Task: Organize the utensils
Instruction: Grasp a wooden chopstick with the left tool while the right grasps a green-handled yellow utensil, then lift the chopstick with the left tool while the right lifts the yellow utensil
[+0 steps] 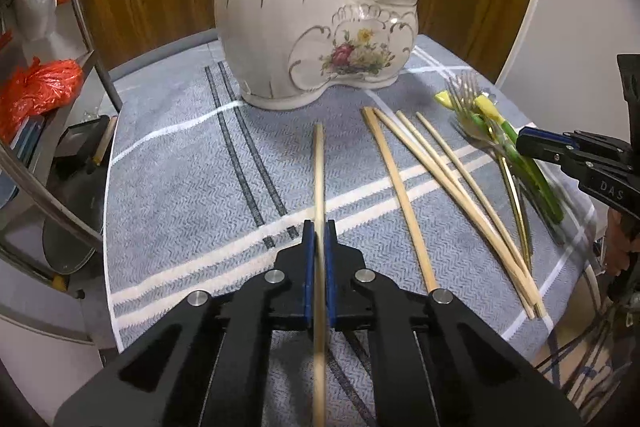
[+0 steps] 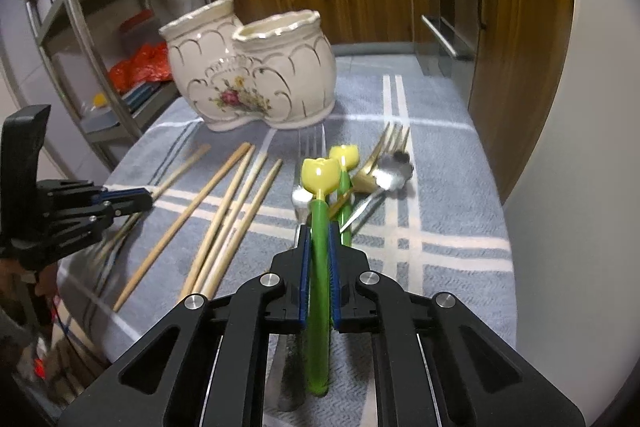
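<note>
Bamboo chopstick (image 1: 319, 179) sits clamped between the blue pads of the left tool (image 1: 319, 227), pointing toward 12 o'clock at the ceramic holder (image 1: 304, 27). No earlier view to compare. Holder is cream, gilt-trimmed, with a floral decal and two compartments: the tall one toward 11 o'clock, the lower one toward 1 o'clock. It stands upright at the far edge of the grey-blue striped cloth (image 1: 180, 163) that covers the table.

From the left wrist view, moving right: four loose chopsticks (image 1: 440, 179) lie on the cloth at 2 o'clock from the tool, fanned, their far tips near the holder's base but not touching it. Further right, at 3 o'clock, a pile of forks (image 1: 466, 95) and green-handled pieces. Right tool (image 1: 524, 141) enters from the right edge over that pile.

Right wrist view: right tool (image 2: 319, 239) is closed on a green-handled utensil (image 2: 319, 267) with a yellow tulip-shaped end (image 2: 320, 175), handle running straight out toward 12 o'clock. A second tulip utensil (image 2: 346, 163) lies just beside it at 1 o'clock. Gold fork (image 2: 384, 155) and flower-shaped silver spoon (image 2: 394, 167) rest on the cloth at 1 o'clock, overlapping each other. Left tool (image 2: 148, 201) visible at 9 o'clock, gripping its chopstick.

Metal shelving rack (image 1: 76, 39) stands left of the table.
</note>
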The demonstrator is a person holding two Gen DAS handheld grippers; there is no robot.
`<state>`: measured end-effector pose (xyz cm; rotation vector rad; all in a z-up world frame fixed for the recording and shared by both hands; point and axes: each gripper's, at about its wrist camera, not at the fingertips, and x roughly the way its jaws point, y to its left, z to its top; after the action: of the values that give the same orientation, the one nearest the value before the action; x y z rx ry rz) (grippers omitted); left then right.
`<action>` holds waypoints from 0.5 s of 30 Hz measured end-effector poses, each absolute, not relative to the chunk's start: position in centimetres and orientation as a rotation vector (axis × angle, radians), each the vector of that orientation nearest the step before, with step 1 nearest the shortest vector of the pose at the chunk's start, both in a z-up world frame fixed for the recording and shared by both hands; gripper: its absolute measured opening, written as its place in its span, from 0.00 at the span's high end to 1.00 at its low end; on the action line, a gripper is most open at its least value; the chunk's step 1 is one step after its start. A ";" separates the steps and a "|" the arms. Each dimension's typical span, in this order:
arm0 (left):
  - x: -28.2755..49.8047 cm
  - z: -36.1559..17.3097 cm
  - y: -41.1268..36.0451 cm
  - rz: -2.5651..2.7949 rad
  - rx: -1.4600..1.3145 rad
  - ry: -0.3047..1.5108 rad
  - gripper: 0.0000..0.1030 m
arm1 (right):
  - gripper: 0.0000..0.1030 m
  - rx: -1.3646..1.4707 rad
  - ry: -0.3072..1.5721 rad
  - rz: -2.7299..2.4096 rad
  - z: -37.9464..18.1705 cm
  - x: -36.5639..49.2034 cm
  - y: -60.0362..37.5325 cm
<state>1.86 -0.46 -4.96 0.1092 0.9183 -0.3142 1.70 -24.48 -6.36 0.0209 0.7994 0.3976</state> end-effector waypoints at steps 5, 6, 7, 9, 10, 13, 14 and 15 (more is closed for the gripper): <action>1.1 -3.4 0.3 -0.356 0.076 0.824 0.95 | 0.92 0.037 0.699 0.428 -4.4 1.1 -24.5; 1.0 -3.0 0.5 -0.355 0.068 0.801 0.95 | 0.92 0.040 0.681 0.433 -4.1 1.0 -24.5; 0.9 -2.6 0.8 -0.361 0.053 0.776 0.95 | 0.92 0.043 0.657 0.438 -3.7 1.0 -24.5; 0.5 -1.8 1.1 -0.373 0.024 0.720 0.95 | 0.92 0.047 0.617 0.443 -2.8 1.2 -24.3; 0.5 -1.4 1.3 -0.373 0.020 0.697 0.96 | 0.93 0.051 0.601 0.445 -2.4 1.3 -24.3; 0.2 -0.3 1.4 -0.372 0.017 0.645 0.95 | 0.99 0.063 0.569 0.446 -1.3 2.2 -24.0; 0.1 0.2 1.4 -0.373 0.018 0.628 0.95 | 0.99 0.059 0.568 0.443 -1.2 2.4 -23.8; 0.1 0.6 1.3 -0.374 0.025 0.618 0.95 | 0.99 0.049 0.570 0.435 -1.0 2.9 -23.6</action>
<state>0.13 1.35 0.56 0.0248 0.6179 -0.3737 2.91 -23.57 -1.02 0.0488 0.5703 0.4351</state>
